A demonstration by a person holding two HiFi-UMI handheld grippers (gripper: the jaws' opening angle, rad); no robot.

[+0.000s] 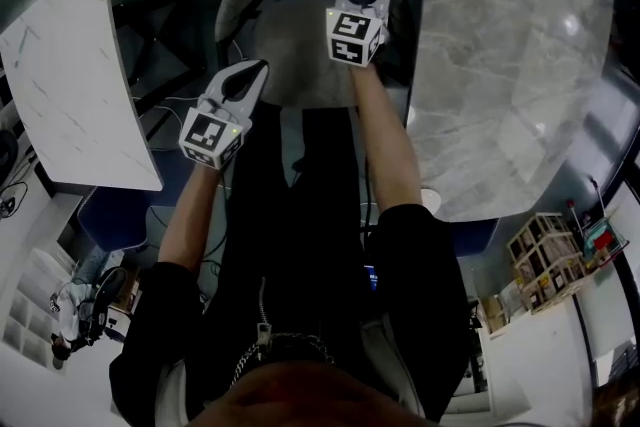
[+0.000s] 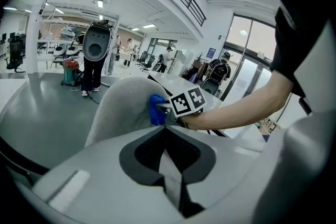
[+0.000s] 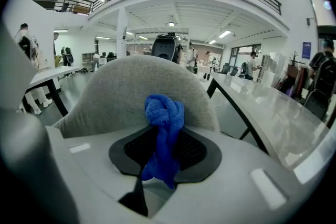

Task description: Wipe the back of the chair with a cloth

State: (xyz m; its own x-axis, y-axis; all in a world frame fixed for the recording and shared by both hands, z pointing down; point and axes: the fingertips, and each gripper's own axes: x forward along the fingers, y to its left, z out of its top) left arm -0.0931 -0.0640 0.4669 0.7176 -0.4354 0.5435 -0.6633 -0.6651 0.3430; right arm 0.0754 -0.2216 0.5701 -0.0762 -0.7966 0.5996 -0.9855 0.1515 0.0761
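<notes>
right gripper (image 3: 163, 136) pinches cloth (image 3: 164, 112) on chair back (image 3: 121, 93) | left gripper (image 2: 167, 129) closed

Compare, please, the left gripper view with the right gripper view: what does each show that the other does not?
Only the left gripper view shows the right gripper from outside, with the person's forearm, and the left gripper shut on nothing. Only the right gripper view shows the blue cloth clamped between the right gripper's own jaws. Both show the cloth at the grey chair back.
</notes>
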